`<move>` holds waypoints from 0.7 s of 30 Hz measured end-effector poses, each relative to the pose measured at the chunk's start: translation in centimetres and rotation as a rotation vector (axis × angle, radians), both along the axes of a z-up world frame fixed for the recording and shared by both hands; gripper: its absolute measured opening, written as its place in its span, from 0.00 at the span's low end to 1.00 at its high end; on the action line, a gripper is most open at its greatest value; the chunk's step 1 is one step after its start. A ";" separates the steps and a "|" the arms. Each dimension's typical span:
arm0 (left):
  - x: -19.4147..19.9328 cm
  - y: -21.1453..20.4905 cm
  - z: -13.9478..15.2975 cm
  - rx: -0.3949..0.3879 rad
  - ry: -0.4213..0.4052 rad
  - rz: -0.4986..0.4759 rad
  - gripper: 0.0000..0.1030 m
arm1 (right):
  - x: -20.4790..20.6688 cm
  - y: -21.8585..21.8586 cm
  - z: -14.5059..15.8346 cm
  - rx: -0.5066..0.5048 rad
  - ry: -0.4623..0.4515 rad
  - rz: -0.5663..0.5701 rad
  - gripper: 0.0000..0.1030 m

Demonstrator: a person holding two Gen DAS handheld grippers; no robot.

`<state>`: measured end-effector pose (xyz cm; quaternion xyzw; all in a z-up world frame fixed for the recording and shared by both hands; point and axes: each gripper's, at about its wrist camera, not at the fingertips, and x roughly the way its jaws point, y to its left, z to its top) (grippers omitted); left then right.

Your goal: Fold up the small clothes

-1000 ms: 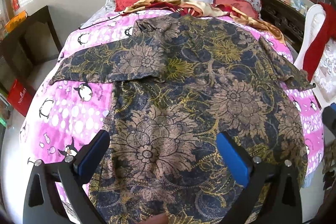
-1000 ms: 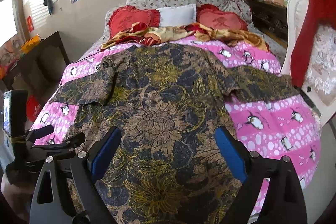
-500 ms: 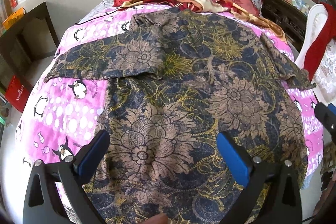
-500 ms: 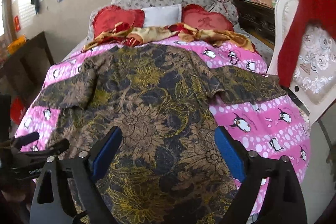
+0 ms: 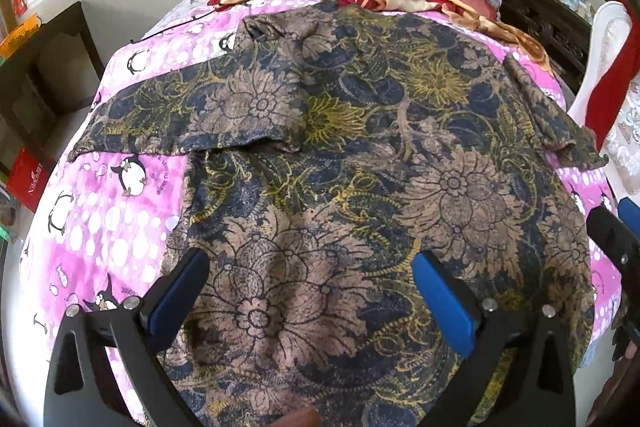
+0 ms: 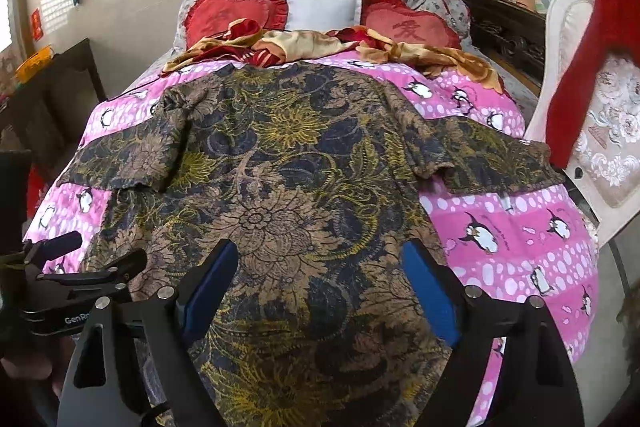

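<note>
Left gripper [image 5: 308, 291]: my near item; jaws spread wide and empty, blue pads apart over the lower left part of the garment. I cannot tell whether they touch the cloth.

Right gripper [image 6: 320, 279]: jaws likewise wide apart, holding nothing, above the lower middle of the garment, toward its right edge.

Shirt [image 5: 360, 155]: dark floral print, short sleeves, spread flat on the bed directly ahead of both sets of jaws. Hem nearest me, collar end farthest; long axis runs straight away from the jaws.

Left sleeve [image 5: 188, 119]: spread sideways across the blanket, ahead and to the left of the left gripper.

Right sleeve [image 6: 484, 155]: spread toward the chair side, ahead and to the right of the right gripper.

Key relation: I judge each sleeve belongs to the arm on its own side; both lie about equally far up the shirt, so neither arm has a clear lead. Folding looks not yet begun.

Blanket [image 6: 520, 227]: pink, penguin print, under the shirt.

Loose cloth [image 6: 320, 47]: red and gold, bunched beyond the collar.

Pillows [image 6: 236, 15]: red heart shapes at the headboard end.

Chair [image 6: 600, 147]: pale, draped in red, right of the bed.
</note>
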<state>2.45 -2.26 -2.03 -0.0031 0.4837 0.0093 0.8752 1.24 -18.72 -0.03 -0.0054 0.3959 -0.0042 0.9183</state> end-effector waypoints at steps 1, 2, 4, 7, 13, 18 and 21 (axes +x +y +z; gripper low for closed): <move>0.1 0.1 -0.2 -0.001 0.002 0.001 1.00 | 0.2 0.2 0.0 -0.003 -0.001 0.004 0.70; 0.3 0.2 -0.4 -0.001 0.006 0.001 1.00 | 0.4 0.5 -0.2 -0.008 0.000 0.011 0.70; 0.6 0.3 -0.7 -0.001 0.011 0.000 1.00 | 0.7 0.9 -0.3 -0.011 0.006 0.017 0.70; 1.2 0.6 -1.3 0.000 0.019 0.000 1.00 | 1.5 1.3 -0.7 -0.006 0.022 0.015 0.70; 4.0 1.2 -1.8 -0.006 -0.050 -0.032 1.00 | 4.1 1.9 -2.0 -0.054 0.062 -0.026 0.70; 7.7 2.0 -4.1 0.003 -0.075 -0.054 1.00 | 7.0 1.7 -3.6 -0.088 0.077 -0.079 0.70; 9.1 3.1 -6.1 -0.013 -0.042 -0.020 1.00 | 8.7 1.5 -4.9 -0.086 0.074 -0.081 0.70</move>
